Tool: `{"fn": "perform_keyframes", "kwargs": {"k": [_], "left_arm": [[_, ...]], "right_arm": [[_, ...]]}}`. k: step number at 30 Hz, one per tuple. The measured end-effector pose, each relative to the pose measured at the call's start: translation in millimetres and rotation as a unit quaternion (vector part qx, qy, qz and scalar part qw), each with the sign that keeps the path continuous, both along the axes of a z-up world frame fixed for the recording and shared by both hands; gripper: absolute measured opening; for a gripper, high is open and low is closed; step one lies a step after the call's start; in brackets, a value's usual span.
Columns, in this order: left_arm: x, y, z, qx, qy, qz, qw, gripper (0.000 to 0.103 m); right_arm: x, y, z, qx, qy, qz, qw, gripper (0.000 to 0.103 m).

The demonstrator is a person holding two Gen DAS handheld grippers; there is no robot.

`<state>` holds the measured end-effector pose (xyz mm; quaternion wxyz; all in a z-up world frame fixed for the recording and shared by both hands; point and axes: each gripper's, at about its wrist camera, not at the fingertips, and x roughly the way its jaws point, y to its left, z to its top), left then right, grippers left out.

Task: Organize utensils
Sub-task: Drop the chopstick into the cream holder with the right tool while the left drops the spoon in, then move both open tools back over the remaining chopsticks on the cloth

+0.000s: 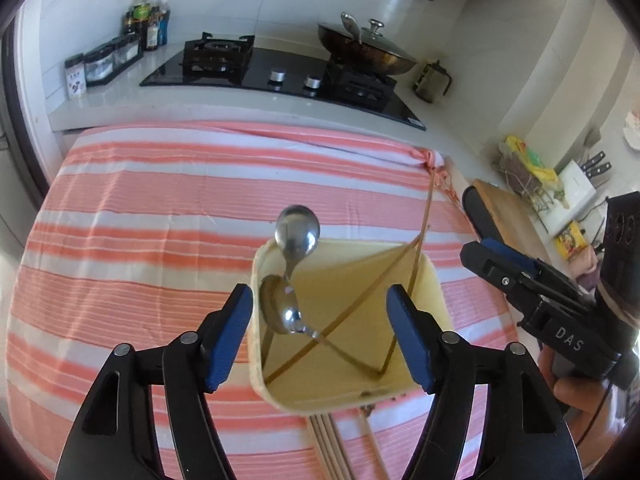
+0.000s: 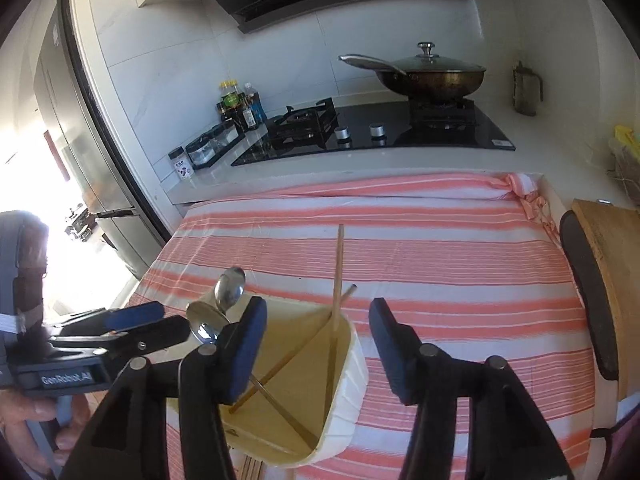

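A cream rectangular bin [image 1: 434,292] stands on the striped cloth; it also shows in the right wrist view [image 2: 352,380]. Inside it lean two metal spoons [image 1: 298,230] [image 1: 280,308] and several wooden chopsticks [image 1: 360,304]. The spoons [image 2: 230,288] and chopsticks [image 2: 338,264] also show in the right wrist view. My left gripper [image 1: 320,332] is open and empty just above the bin's near side. My right gripper [image 2: 318,348] is open and empty over the bin; it appears at the right of the left wrist view [image 1: 500,256]. More chopsticks [image 1: 332,448] lie on the cloth beside the bin.
The pink and white striped cloth [image 1: 140,220] covers the counter. Behind it are a black gas hob [image 1: 280,76], a lidded wok [image 1: 368,50], condiment bottles [image 1: 148,20] and a spice rack [image 1: 108,60]. A wooden cutting board [image 2: 612,264] and knife block [image 1: 580,184] stand at the right.
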<state>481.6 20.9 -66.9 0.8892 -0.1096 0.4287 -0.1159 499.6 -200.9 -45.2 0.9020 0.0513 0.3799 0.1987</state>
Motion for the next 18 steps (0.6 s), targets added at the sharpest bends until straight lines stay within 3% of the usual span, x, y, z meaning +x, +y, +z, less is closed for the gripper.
{"fn": "perform_keyframes", "kwargs": {"k": [4, 9, 13, 15, 18], "left_arm": [[-59, 19, 2, 0.019, -0.01, -0.023, 0.9995, 0.087], [-151, 50, -17, 0.098, 0.025, -0.039, 0.9941, 0.087], [-208, 72, -27, 0.153, 0.054, -0.012, 0.9866, 0.088], [-224, 75, -33, 0.159, 0.052, 0.002, 0.9859, 0.092], [-232, 65, -50, 0.133, 0.039, 0.013, 0.9902, 0.095]], "right_arm": [[-54, -14, 3, -0.014, -0.033, 0.005, 0.999, 0.056], [-146, -39, -23, -0.061, -0.029, 0.04, 0.997, 0.059], [-211, -65, -59, -0.112, -0.008, 0.025, 0.993, 0.059], [-235, -76, -75, -0.129, -0.001, 0.008, 0.992, 0.059], [-254, -86, -97, -0.136, 0.012, -0.014, 0.991, 0.059]]}}
